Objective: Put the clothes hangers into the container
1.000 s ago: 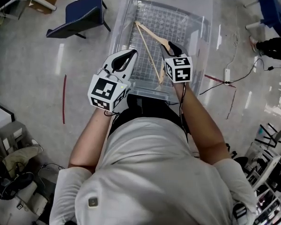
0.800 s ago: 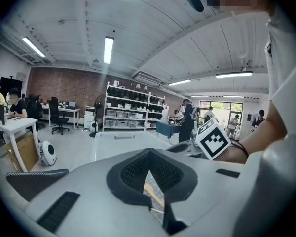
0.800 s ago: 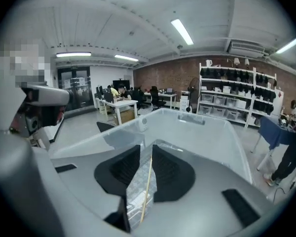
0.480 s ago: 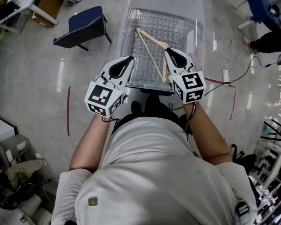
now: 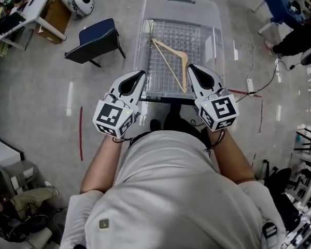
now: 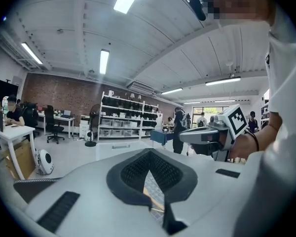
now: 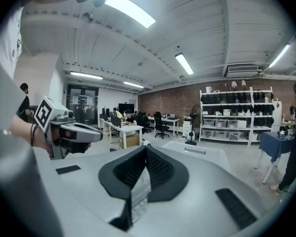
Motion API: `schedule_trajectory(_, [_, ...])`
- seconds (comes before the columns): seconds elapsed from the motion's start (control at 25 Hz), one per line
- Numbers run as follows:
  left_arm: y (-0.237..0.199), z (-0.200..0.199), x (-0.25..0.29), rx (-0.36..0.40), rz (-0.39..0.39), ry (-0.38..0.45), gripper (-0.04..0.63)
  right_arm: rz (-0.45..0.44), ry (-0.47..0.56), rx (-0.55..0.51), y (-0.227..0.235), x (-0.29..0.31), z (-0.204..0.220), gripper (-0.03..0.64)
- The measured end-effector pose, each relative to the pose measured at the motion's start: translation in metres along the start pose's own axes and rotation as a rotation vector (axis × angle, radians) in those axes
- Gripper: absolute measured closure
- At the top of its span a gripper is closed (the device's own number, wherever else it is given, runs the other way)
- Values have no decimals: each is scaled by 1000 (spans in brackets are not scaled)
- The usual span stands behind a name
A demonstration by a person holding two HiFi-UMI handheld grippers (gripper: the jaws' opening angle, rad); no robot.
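A clear plastic container (image 5: pixel 217 30) stands on the floor in front of me. One wooden clothes hanger (image 5: pixel 171 57) lies flat on its ribbed bottom. My left gripper (image 5: pixel 140 73) hovers at the container's near left corner, shut and empty. My right gripper (image 5: pixel 191 66) hovers over the near right corner, just beside the hanger's end, also shut with nothing between its pads. In the left gripper view the shut left gripper (image 6: pixel 148 153) points at the container (image 6: pixel 116 148), with the right gripper (image 6: pixel 209 135) alongside. In the right gripper view the right gripper (image 7: pixel 145 148) is closed tip to tip.
A dark blue chair (image 5: pixel 96 40) stands left of the container. A white desk with a cardboard box (image 5: pixel 51 15) and a white round object (image 5: pixel 83 1) are at the far left. Cables and a power strip (image 5: pixel 251 81) lie on the right. A red floor line (image 5: pixel 81 134) runs at the left.
The right gripper has let go of the hanger, closed and drawn back toward me. The hanger now lies flat in the container. The left gripper has drifted slightly back too.
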State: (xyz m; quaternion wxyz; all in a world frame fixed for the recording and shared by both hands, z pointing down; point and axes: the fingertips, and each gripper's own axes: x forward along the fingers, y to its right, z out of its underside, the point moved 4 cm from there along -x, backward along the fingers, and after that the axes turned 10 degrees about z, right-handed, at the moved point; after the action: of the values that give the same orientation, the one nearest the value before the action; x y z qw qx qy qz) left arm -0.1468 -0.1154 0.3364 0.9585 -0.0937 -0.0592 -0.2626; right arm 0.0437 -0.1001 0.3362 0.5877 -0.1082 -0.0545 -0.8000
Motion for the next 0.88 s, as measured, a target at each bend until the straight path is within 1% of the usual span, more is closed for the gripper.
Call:
schedule_trajectory(0.24, [11, -1, -4, 3, 22, 4, 578, 13, -4, 45, 6, -25, 1, 597])
schedule_trajectory(0.6, [30, -1, 10, 2, 35, -6, 578, 20, 24, 49, 24, -52, -4, 597])
schedule_trajectory(0.88, [72, 2, 37, 4, 14, -15, 578, -14, 34, 35, 58, -87, 8, 597])
